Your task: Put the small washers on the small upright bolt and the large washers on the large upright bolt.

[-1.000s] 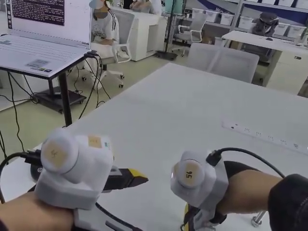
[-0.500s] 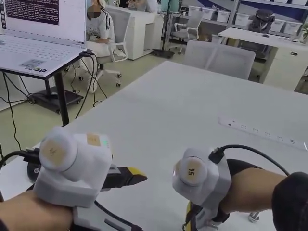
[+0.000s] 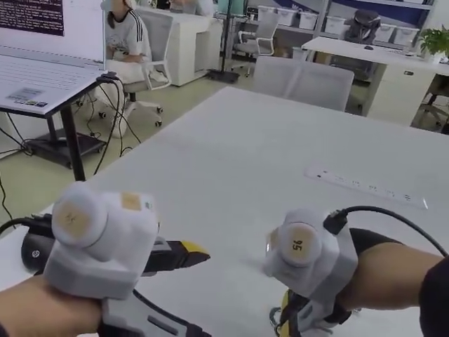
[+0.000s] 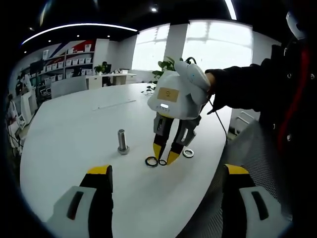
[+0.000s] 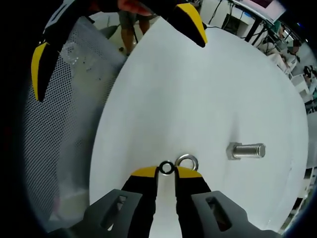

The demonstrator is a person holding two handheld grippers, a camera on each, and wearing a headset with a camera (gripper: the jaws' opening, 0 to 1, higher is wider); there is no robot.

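while the small washer [image 5: 167, 168] lies close to the table's [image 5: 198, 89] edge nearest the person, the right gripper [image 5: 167, 171] pinches it between nearly closed jaws. a larger washer [image 5: 187, 161] sits just beside, the upright bolt [image 4: 122, 141] further in. the left gripper [image 4: 167, 170] hovers, jaws wide apart.

1. White table [image 3: 266, 154], round-edged.
2. Power strip [image 3: 365, 188] lies flat on the table, far right.
3. Black mouse [image 3: 34, 250] at the table's near left corner.
4. Laptop [image 3: 31, 77] open on a black-legged stand, left of the table.
5. Grey chair [image 3: 303, 81] at the table's far end.
6. Person [image 3: 126, 38] seated beyond the laptop.
7. Plant [image 3: 435, 41] top right.
8. Mesh chair [image 5: 69, 119] just beside the table edge.
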